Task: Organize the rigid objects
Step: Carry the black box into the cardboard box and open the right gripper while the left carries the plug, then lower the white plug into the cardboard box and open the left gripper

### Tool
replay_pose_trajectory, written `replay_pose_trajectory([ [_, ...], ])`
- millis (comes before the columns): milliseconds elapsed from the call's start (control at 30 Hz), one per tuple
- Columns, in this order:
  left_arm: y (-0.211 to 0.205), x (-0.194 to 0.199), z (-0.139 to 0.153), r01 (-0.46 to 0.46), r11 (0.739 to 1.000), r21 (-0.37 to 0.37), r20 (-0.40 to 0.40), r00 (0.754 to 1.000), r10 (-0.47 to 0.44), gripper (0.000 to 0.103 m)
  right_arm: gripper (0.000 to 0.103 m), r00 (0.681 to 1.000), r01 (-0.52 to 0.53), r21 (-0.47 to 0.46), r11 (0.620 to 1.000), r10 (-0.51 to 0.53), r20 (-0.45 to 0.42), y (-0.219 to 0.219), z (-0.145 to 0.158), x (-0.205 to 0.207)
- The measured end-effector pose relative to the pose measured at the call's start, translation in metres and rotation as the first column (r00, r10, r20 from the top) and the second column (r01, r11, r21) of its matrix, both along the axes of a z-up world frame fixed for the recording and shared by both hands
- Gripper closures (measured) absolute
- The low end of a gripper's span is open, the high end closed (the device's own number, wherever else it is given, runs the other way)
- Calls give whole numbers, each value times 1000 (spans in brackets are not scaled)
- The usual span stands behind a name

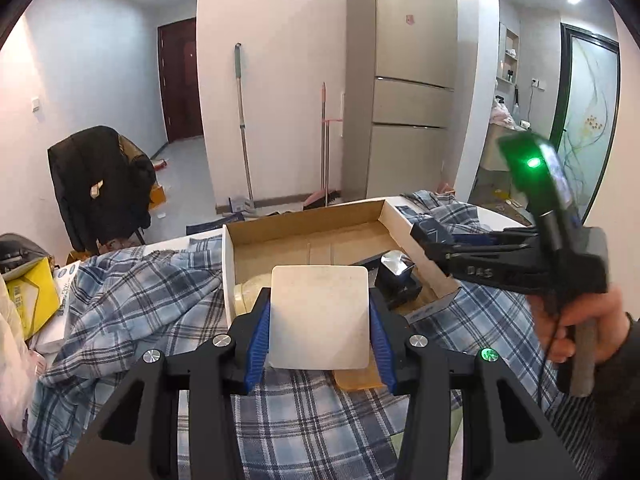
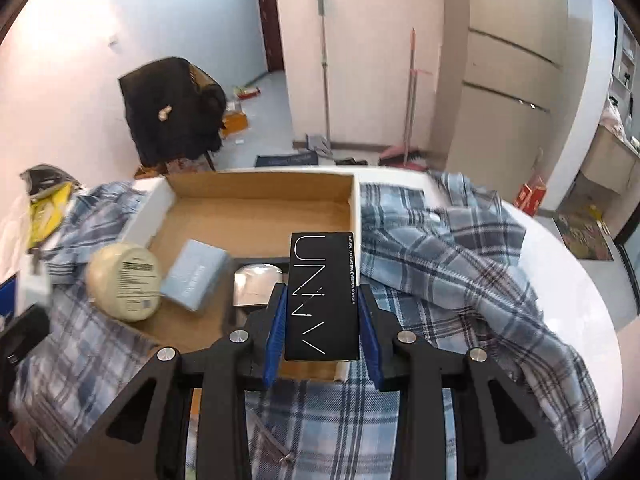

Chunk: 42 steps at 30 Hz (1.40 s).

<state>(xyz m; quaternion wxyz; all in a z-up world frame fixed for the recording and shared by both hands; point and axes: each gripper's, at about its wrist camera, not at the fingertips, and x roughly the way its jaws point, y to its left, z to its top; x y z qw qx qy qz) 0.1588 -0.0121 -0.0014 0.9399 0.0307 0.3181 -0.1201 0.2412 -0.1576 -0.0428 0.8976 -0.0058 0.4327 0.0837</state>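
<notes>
My left gripper point(image 1: 320, 312) is shut on a flat white square box point(image 1: 319, 316), held above the near edge of an open cardboard box point(image 1: 304, 240). My right gripper point(image 2: 323, 312) is shut on a black UNNY box point(image 2: 323, 296), held over the cardboard box's point(image 2: 256, 204) near right corner. In the left wrist view the right gripper point(image 1: 432, 236) comes in from the right. Inside the cardboard box lie a light blue box point(image 2: 196, 276), a shiny silver-topped black item point(image 2: 256, 280) and a round cream jar point(image 2: 124, 282) at its left edge.
A blue plaid cloth point(image 2: 452, 264) covers the white table point(image 2: 580, 280). Yellow and white packages point(image 1: 36, 300) sit at the left. A chair with a dark coat point(image 1: 100, 184), mops and a fridge point(image 1: 400, 80) stand behind.
</notes>
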Motion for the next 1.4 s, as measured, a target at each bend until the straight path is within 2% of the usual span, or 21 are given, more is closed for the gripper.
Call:
replay_pose_trajectory([
  [133, 2, 10, -1, -7, 1000, -2, -17, 1000, 7, 56, 70, 999, -12, 51, 999, 15, -46, -3, -15, 6],
  [233, 4, 17, -2, -11, 1000, -16, -34, 999, 10, 56, 70, 999, -27, 35, 999, 28, -27, -1, -16, 7],
  [467, -6, 30, -10, -9, 1000, -3, -62, 998, 9, 56, 70, 996, -52, 93, 994, 58, -62, 1, -25, 10],
  [500, -8, 32, -10, -7, 1000, -1, -65, 998, 7, 56, 65, 997, -50, 98, 994, 55, -55, 0, -26, 9],
  [533, -10, 34, -11, -6, 1000, 0, -68, 998, 6, 56, 64, 998, -42, 100, 994, 47, -51, -2, -25, 10],
  [633, -14, 42, -10, -1, 1000, -8, -79, 997, 0, 56, 55, 998, -49, 161, 986, 56, -37, -9, -19, 8],
  [700, -17, 49, -11, 4, 1000, -11, -88, 996, -5, 56, 31, 998, -60, 198, 978, 61, 2, -17, -10, 3],
  [733, -19, 54, -13, 11, 1000, -9, -95, 995, -11, 56, 28, 998, -52, 200, 978, 45, 42, -22, -5, -1],
  [800, -24, 67, -19, 2, 1000, 8, -109, 994, -1, 56, 27, 992, -34, 167, 985, 12, 129, -29, 3, -10],
  [933, -33, 90, -34, -11, 1000, 16, -168, 986, 13, 56, 27, 974, -16, 80, 997, -3, 225, -32, 10, -18],
  [1200, -50, 110, -56, 4, 999, 42, -221, 975, 5, 56, 27, 977, -10, 84, 996, -8, 213, -32, 6, -14],
  [1400, -55, 112, -55, -18, 997, 75, -197, 980, 32, 55, 27, 978, -7, 89, 996, -12, 209, -33, 4, -15],
])
